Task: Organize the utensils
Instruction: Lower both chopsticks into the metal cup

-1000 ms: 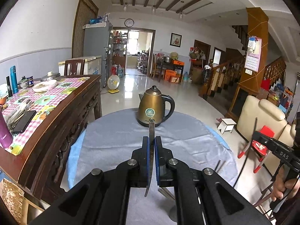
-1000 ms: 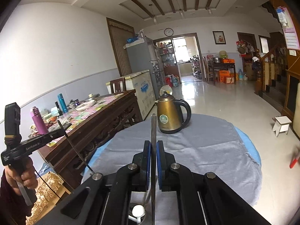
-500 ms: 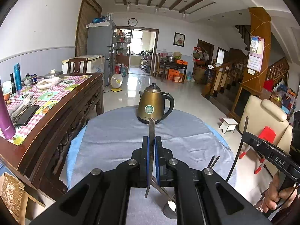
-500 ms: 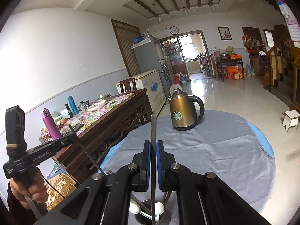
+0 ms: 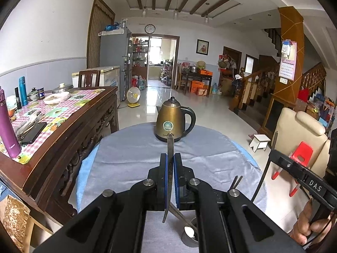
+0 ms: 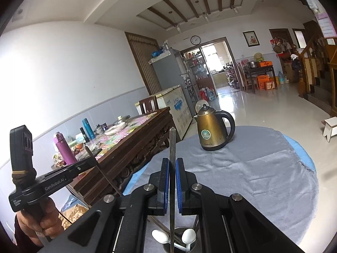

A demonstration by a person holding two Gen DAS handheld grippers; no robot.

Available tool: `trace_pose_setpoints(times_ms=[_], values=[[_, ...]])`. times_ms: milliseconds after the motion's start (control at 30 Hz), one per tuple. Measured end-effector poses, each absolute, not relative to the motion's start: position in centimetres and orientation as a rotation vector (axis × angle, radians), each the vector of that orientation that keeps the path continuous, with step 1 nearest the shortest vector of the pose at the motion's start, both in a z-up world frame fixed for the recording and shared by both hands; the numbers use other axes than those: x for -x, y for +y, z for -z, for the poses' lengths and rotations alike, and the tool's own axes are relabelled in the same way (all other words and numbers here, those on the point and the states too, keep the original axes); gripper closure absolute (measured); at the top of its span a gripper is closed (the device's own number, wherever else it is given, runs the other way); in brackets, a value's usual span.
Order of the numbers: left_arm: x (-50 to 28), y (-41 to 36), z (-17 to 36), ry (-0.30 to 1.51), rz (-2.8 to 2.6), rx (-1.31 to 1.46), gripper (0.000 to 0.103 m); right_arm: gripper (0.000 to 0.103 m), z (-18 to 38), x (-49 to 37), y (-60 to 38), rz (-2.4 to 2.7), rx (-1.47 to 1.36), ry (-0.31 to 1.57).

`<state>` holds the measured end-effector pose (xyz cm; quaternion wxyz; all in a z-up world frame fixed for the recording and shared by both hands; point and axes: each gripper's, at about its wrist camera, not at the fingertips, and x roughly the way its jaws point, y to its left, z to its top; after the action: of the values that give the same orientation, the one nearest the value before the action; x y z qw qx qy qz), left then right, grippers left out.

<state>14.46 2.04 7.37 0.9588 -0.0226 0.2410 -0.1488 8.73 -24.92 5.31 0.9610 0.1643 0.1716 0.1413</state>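
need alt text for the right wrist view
The right gripper is shut on a thin flat metal utensil above a metal cup of white spoons on a grey-clothed round table. A brass-coloured electric kettle stands beyond.
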Motion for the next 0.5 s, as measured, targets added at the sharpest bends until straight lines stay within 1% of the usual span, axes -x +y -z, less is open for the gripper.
trace_pose_setpoints(times_ms=[500], values=[[-14.2, 1.2, -6.4, 0.517, 0.293, 0.120, 0.098, 0.096, -3.3, -7.9, -24.8, -0.288, -0.366, 0.320]])
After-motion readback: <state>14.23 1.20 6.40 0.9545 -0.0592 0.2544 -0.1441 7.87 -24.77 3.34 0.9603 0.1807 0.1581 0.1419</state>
